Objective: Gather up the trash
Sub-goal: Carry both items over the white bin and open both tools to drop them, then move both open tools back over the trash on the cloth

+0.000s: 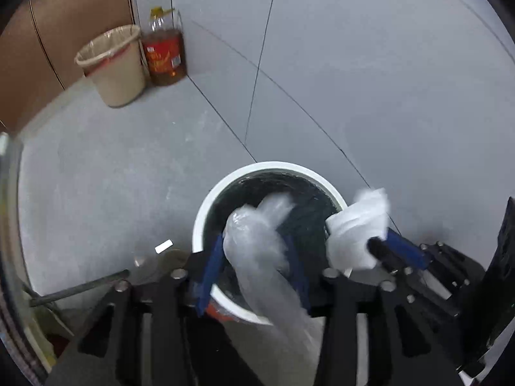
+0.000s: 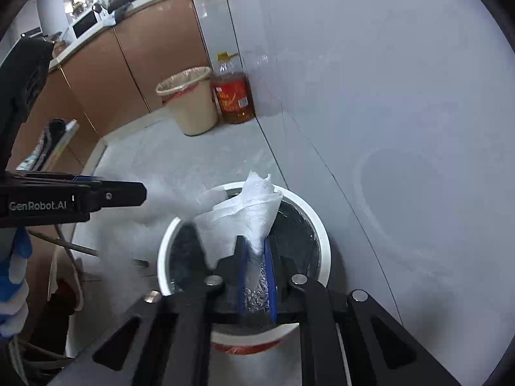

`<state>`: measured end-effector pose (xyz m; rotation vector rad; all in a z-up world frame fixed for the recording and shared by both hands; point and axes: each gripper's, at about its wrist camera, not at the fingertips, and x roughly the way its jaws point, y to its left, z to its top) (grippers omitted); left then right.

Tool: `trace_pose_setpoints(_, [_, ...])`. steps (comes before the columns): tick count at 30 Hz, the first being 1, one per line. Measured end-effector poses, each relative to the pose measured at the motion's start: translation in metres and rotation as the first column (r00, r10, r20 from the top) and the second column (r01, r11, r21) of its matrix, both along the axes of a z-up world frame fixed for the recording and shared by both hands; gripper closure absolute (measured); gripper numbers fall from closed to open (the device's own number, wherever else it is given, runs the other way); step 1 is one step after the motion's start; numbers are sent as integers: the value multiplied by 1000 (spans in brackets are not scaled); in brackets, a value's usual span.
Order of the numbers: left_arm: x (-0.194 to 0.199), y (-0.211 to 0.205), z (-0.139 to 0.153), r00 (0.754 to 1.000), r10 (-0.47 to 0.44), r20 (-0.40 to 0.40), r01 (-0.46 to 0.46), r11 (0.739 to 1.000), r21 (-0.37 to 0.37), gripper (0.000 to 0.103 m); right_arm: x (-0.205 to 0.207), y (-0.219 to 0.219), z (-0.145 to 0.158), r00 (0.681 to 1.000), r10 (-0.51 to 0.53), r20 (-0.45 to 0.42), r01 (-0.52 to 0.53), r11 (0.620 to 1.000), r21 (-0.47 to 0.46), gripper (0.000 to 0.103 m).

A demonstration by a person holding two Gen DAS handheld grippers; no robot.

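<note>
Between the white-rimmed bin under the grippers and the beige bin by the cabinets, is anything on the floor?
Nothing: in the right wrist view, bare grey floor separates the white-rimmed bin and the beige bin.

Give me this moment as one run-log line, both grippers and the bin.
left gripper: clear plastic wrap between fingers | right gripper: white paper towel between fingers | both over white bin, black liner | nothing dropped yet

Both tools point steeply down, side by side: left tool (image 1: 257, 257) parted, right tool (image 2: 256, 257) narrowly parted.
</note>
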<state>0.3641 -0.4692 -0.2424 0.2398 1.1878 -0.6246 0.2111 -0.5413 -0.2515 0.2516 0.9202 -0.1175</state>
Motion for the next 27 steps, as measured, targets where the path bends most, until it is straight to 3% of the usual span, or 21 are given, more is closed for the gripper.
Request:
trace_pose_setpoints(3, [6, 1, -7, 1000, 11, -1, -11, 1000, -2, 52, 3, -6, -11, 1000, -8, -20, 8, 1000, 3, 68])
trace_pose_setpoints(7, [4, 10, 3, 1000, 22, -12, -22, 998, -55, 51, 2, -12, -13, 999, -22, -24, 22, 1000, 0, 67])
trace_pose_setpoints(11, [-5, 30, 34, 999, 34, 39, -29, 992, -121, 51, 1, -6, 1, 1000, -28, -8, 28, 999, -15, 67])
trace_pose_setpoints(15, [-19, 62, 78, 992, 77, 104, -55, 978, -204, 51, -16, 4, 36, 998, -28, 48, 30, 999, -31, 67])
trace_pose_setpoints(19, [-52, 97, 129, 969, 120, 214, -60, 961, -270, 51, -37, 27, 82, 992, -2, 128, 8, 999, -49, 62])
trace_pose_setpoints(27, [-111, 183, 195, 933, 164, 320, -62, 950, -307, 51, -91, 98, 172, 955, 116, 275, -97, 992, -80, 61])
